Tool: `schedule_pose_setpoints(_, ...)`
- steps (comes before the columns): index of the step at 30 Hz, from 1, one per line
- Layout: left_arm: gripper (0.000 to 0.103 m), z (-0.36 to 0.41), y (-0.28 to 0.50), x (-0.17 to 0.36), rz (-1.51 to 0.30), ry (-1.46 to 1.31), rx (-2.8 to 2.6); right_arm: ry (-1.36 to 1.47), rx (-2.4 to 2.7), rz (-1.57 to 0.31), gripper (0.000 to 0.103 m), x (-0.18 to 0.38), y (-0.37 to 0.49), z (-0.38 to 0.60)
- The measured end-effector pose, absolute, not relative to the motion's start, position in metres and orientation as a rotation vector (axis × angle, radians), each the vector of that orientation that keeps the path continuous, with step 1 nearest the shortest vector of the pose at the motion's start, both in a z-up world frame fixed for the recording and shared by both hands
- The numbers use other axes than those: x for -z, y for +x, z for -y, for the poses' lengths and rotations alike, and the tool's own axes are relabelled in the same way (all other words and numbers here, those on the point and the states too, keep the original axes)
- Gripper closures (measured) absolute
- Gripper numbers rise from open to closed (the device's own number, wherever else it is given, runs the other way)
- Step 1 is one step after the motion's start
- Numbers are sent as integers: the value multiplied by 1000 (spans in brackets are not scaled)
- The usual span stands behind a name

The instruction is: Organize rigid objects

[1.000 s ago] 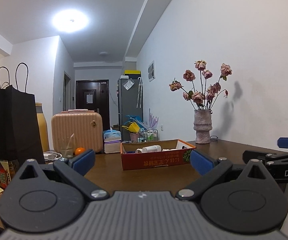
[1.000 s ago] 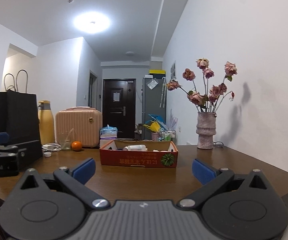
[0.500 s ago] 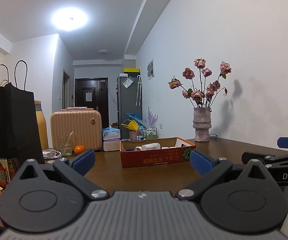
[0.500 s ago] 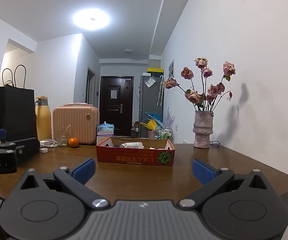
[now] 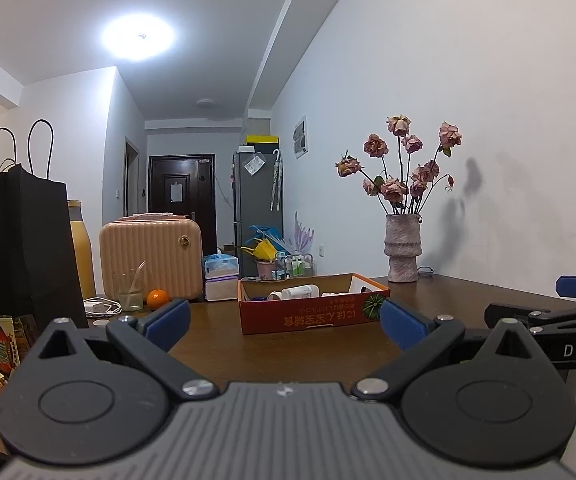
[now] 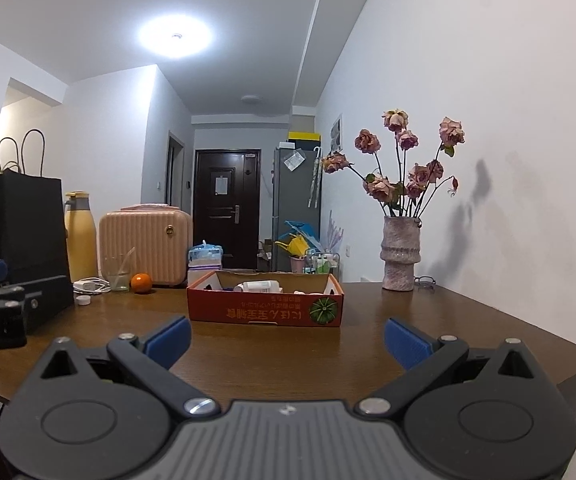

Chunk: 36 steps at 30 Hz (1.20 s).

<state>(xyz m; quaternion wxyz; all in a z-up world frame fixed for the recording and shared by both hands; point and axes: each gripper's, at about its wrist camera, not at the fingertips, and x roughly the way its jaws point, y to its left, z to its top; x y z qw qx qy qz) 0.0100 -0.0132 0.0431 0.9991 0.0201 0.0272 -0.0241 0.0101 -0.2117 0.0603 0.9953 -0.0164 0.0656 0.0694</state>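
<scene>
Both wrist views low over the brown table, facing down its length toward the far dark door. Left view from the table's left part, right view from its right. Shared: red cardboard box mid-distance, flower vase, pink suitcase.

A lived-in home: dark wooden tabletop, ribbed pink vase of dried roses, grey fridge by the dark entrance door mid-frame.
</scene>
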Motion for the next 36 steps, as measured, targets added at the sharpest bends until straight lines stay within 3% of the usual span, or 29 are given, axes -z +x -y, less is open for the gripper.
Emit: schedule_pose_setpoints(36, 0, 13, 15, -39, -100, 24, 75, -23, -133, -145, 0, -56, 12, 214)
